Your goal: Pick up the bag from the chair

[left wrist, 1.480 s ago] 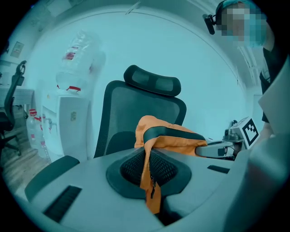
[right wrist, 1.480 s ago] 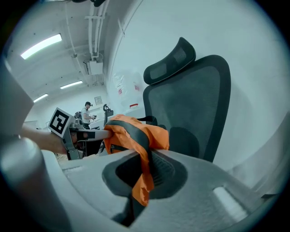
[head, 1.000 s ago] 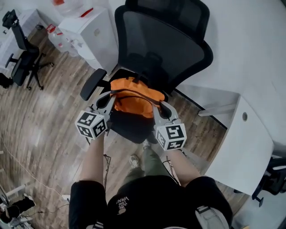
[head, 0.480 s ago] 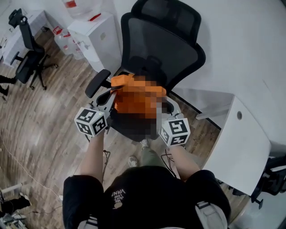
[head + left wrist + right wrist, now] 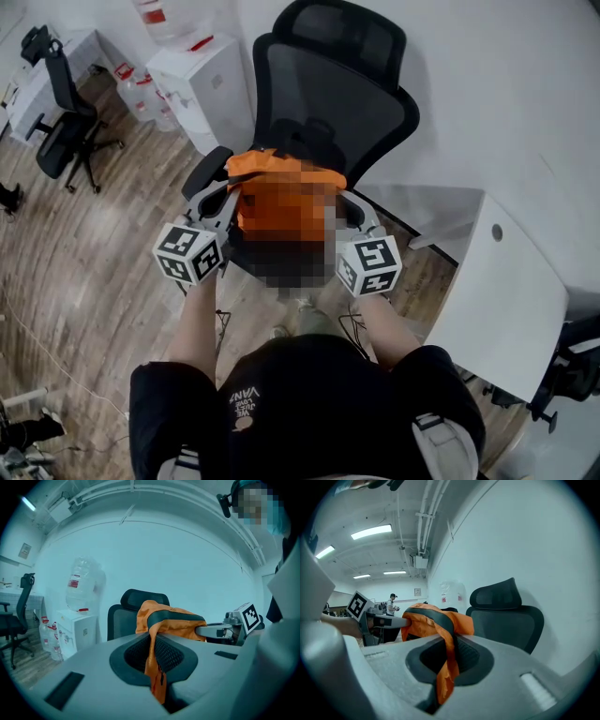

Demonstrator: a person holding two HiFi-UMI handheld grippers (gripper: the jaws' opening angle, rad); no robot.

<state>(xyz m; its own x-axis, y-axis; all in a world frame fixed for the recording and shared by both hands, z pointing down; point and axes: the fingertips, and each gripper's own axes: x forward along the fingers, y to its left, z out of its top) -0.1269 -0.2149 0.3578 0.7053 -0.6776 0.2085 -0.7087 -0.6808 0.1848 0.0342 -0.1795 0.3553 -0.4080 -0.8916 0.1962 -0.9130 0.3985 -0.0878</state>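
Note:
The orange bag with black trim (image 5: pixel 251 165) hangs between my two grippers, in front of the black mesh office chair (image 5: pixel 330 97); its middle is blurred over in the head view. My left gripper (image 5: pixel 219 195) is shut on an orange fold of the bag (image 5: pixel 166 620), which runs down between its jaws. On the other side my right gripper (image 5: pixel 351 208) is shut on the bag (image 5: pixel 433 620) in the same way. Each gripper view shows the other gripper beside the bag: the right gripper (image 5: pixel 232 626) and the left gripper (image 5: pixel 370 617). The chair back (image 5: pixel 506 613) stands behind.
A white cabinet (image 5: pixel 199 82) with water bottles stands left of the chair. A white desk (image 5: pixel 511 281) lies to the right. Another black office chair (image 5: pixel 64 120) is at far left on the wood floor. A person (image 5: pixel 392 603) stands far off.
Both grippers have risen with the bag, which now hangs higher in front of the chair back. The grippers have drawn a little further apart.

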